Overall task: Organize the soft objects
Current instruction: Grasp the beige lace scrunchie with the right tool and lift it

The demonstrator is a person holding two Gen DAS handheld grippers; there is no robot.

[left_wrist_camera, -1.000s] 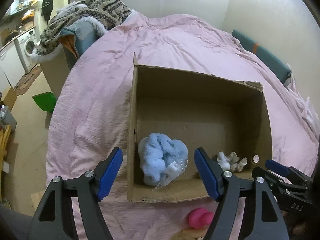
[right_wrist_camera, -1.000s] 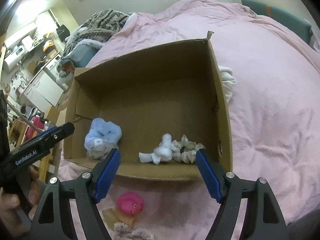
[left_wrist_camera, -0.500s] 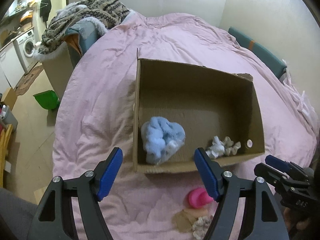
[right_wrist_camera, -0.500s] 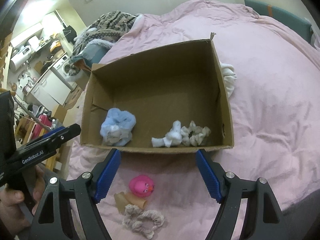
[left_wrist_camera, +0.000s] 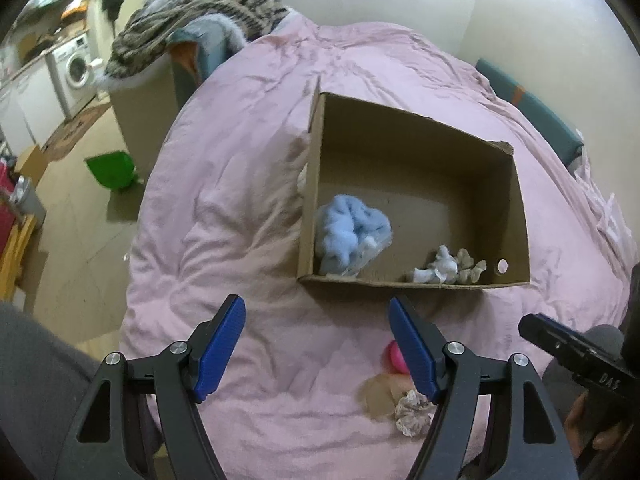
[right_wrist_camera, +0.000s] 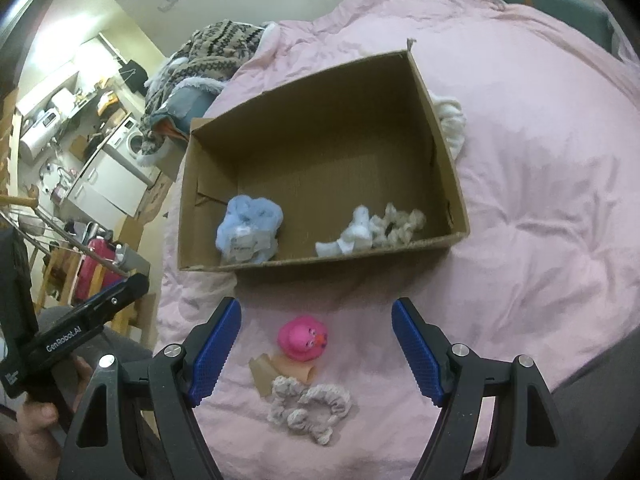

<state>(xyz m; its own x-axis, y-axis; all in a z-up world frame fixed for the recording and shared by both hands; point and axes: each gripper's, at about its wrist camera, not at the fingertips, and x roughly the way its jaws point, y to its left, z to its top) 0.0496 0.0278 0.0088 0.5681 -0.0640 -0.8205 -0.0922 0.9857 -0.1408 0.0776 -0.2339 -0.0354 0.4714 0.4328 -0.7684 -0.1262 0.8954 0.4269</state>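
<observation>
An open cardboard box point(left_wrist_camera: 516, 216) point(right_wrist_camera: 440, 128) lies on the pink bedcover point(left_wrist_camera: 240, 200). Inside it are a fluffy blue bundle point(left_wrist_camera: 348, 236) point(right_wrist_camera: 250, 232) and a small white and beige pile point(left_wrist_camera: 448, 268) point(right_wrist_camera: 372, 230). On the cover in front of the box lie a pink rubber duck point(right_wrist_camera: 304, 338), a tan piece point(right_wrist_camera: 266, 372) and a beige scrunchie point(right_wrist_camera: 310, 404) point(left_wrist_camera: 412, 408). My right gripper point(right_wrist_camera: 316, 320) hangs open above the duck, holding nothing. My left gripper point(left_wrist_camera: 316, 316) stands open and empty over bare cover, left of those items.
A white fluffy cloth point(right_wrist_camera: 450, 120) peeks out behind the box's right wall. A patterned blanket heap point(left_wrist_camera: 200, 20) sits at the bed's far left. Beyond the bed's left edge are the floor, a green bin point(left_wrist_camera: 112, 168) and a washing machine point(left_wrist_camera: 76, 68). A teal cushion point(left_wrist_camera: 532, 112) lines the wall.
Both grippers have drawn back from the box toward the near side of the bed. The duck, tan piece and scrunchie have come into fuller view below them. Jaws unchanged.
</observation>
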